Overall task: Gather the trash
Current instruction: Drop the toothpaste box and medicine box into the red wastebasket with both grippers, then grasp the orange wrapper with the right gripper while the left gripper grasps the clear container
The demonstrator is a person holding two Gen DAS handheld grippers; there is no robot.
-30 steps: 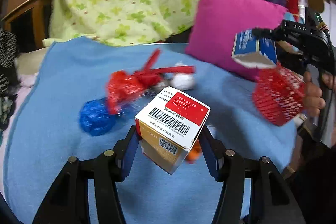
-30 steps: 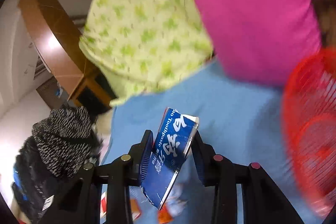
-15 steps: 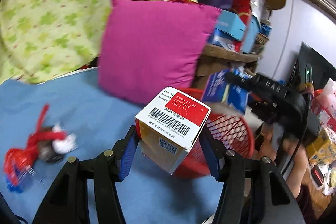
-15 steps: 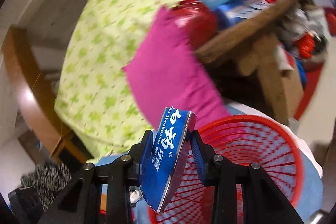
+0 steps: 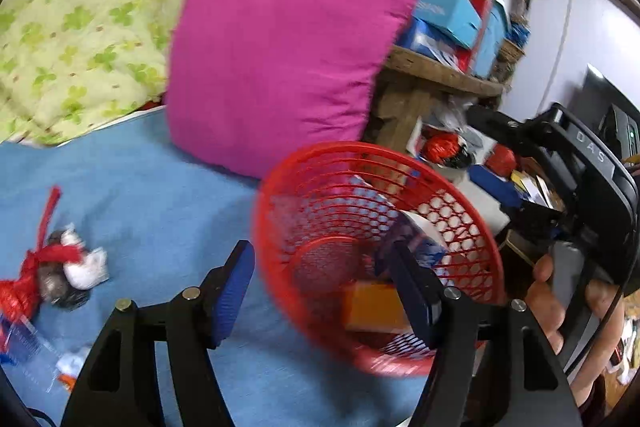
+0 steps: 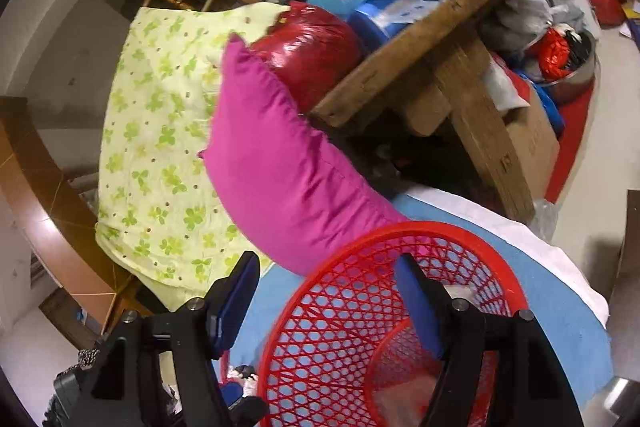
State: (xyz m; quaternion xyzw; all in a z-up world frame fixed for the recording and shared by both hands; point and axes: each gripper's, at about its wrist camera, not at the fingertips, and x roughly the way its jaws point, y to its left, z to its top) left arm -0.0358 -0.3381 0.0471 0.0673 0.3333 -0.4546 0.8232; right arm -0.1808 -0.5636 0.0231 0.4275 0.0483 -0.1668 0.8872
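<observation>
Inside red basket (image 5: 320, 187), toothpaste box (image 5: 416, 243) upright

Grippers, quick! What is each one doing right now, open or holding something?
Left gripper: open, jaws just opened, nothing between them, above the red basket.
Right gripper: open, jaws just opened, empty.

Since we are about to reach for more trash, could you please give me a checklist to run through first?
1. Left gripper empty, fingers apart: ok.
2. Right gripper empty, fingers apart: ok.
3. Orange box inside red basket: ok.
4. Blue box inside basket: ok, leaning on the wall.
5. Basket upright and steady: cannot tell, blurred.
6. Trash left on blue blanket: not ok, red-tied bundle remains.
</observation>
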